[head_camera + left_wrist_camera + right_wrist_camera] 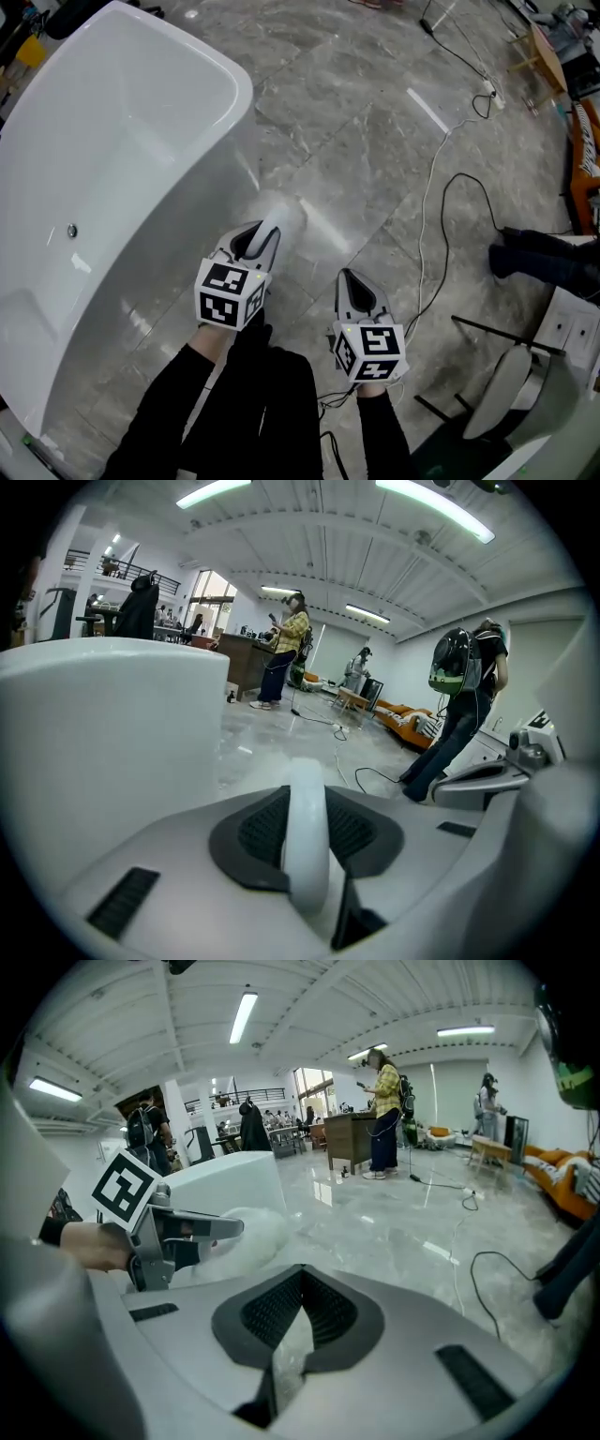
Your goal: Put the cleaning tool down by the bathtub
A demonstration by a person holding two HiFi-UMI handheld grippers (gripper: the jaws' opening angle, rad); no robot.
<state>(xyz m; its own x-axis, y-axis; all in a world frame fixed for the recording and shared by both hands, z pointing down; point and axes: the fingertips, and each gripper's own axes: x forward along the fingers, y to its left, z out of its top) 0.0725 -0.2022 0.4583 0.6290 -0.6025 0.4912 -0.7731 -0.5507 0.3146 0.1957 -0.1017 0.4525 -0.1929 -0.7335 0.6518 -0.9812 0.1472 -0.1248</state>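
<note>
Left gripper (258, 234) is clamped on the cleaning tool (283, 217). In the left gripper view a white rounded bar of the tool (307, 836) sits upright between the dark ribbed pads, both jaws pressing on it. The tool's far end is a pale fluffy blob, blurred in the head view, and it pokes out past the jaw tips over the grey marble floor (375, 159). Tool is just beside the outer wall of the white bathtub (239, 89), low near the floor; can't tell if it touches the floor or the tub. In the left gripper view the tub wall (103, 733) fills the left side, close to the jaws.

Right gripper (352, 279) holds nothing. In the right gripper view its jaws are drawn together, tips meeting, with only a sliver of floor showing lower between the pads. It hangs to the right of the left gripper, a bit apart, over bare floor. The same view shows the left gripper with its marker cube (127, 1190) and the fluffy head (251, 1230) in front of the tub.

Person's black-clad legs (253, 412) are at bottom centre. A black cable (433, 211) snakes across the floor on the right, and someone else's dark shoes (530, 258) are at the right edge
</note>
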